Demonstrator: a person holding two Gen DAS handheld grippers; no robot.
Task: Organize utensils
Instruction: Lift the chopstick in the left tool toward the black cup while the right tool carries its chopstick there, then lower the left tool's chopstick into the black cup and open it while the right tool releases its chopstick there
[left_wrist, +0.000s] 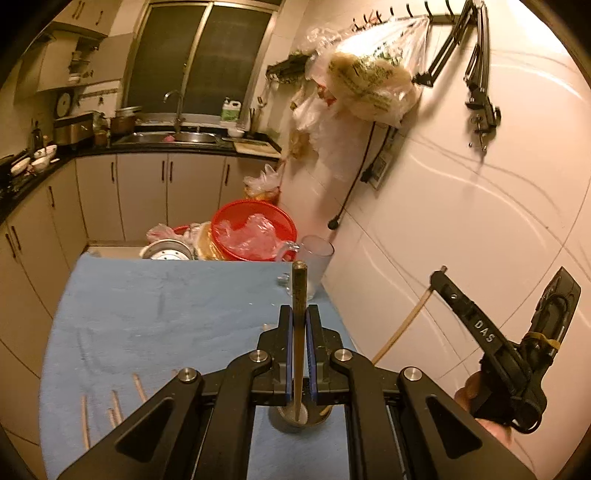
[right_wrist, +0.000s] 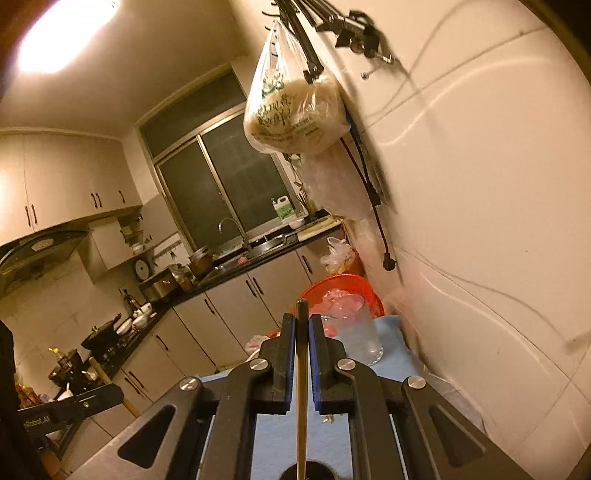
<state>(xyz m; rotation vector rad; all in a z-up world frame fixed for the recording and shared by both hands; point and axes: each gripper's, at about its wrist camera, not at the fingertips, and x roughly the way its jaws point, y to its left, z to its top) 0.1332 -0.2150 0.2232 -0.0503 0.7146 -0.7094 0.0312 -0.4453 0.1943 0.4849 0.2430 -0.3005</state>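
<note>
Chopsticks clamped in both my grippers.
Left gripper (left_wrist: 299, 321) and right gripper (right_wrist: 302, 328) each pinched one chopstick (left_wrist: 298, 295); either could probably slip before reaching the glass (left_wrist: 317, 258).

Wood chopstick (left_wrist: 298, 332), prob. matt cloth (left_wrist: 166, 306).

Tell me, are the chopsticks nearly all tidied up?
Not yet. No chopstick can be seen put away so far. In hand: the left hand-held gripper is shut on one chopstick, and the right hand-held gripper is shut on another chopstick. Left to do: several loose chopsticks lie on the blue cloth.
</note>
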